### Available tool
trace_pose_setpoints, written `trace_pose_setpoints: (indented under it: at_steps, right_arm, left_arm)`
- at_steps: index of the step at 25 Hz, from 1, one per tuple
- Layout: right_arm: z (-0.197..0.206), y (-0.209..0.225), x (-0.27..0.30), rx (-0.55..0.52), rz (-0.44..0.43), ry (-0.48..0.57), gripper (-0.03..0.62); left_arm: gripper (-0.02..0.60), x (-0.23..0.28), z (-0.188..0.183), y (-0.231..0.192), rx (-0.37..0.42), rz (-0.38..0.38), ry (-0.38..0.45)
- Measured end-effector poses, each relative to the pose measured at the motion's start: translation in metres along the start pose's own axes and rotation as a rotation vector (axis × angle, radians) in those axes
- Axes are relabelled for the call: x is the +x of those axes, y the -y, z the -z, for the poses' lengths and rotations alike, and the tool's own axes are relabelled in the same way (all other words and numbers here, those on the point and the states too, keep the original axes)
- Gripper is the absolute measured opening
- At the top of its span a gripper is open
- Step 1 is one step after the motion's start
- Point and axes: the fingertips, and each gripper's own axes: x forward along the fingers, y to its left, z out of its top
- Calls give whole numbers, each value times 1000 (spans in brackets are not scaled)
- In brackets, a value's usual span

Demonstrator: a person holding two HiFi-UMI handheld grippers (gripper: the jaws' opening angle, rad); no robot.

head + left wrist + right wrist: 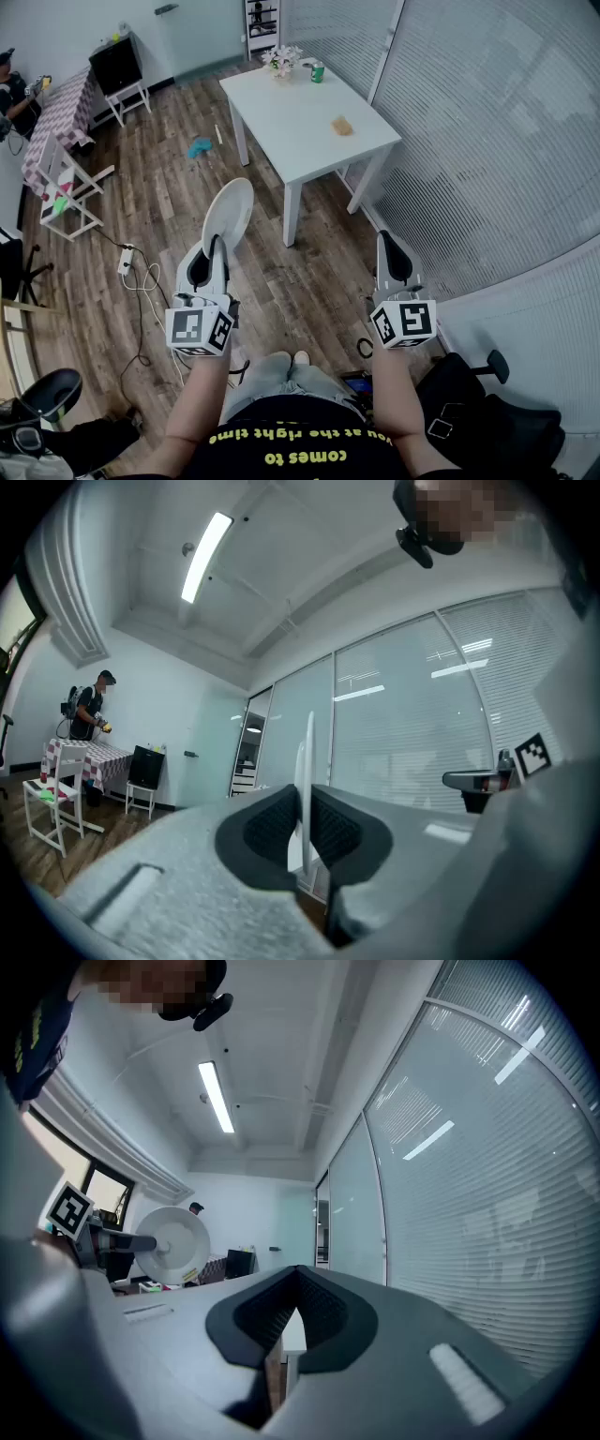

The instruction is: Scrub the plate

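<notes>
Low in the frame, the person stands on the wood floor with one gripper in each hand. Left tongs [217, 244] are closed on the lower rim of the white plate [230, 214], which is held up on edge, in the air above the floor. Right tongs [386, 240] are closed together with nothing between them. Further up, the white bench [281, 141] carries a small sponge [342, 125], well apart from both grippers.

I judge that the scrubbing has not begun: the plate is in hand, but the sponge is not yet taken. What is left is to reach the bench, pick up the sponge and rub the plate.
</notes>
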Motion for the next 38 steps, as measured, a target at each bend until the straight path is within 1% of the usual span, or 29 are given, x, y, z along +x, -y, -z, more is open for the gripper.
trace_pose_setpoints:
  at_steps: [5,11,15,17,20,29,38]
  right_arm:
    - [1,1,0,-4,4,5,5]
    - [5,3,3,-2,-12,-6,5]
    - [3,9,4,48,-34,5,5]
    - [2,14,5,60,-38,12,5]
    - [3,23,8,50,-40,14,5]
    - [7,58,19,53,-42,12,6]
    - [17,79,27,72,-48,5,6]
  left_arm:
    - [17,0,4,0,-2,2,-7]
    - [17,5,7,1,-7,2,-13]
    - [17,10,8,7,-11,2,-17]
    - [17,13,8,11,-10,5,-17]
    - [17,21,10,19,1,4,-16]
    - [17,42,12,36,16,-18,-3]
    - [17,64,20,47,17,-19,-16]
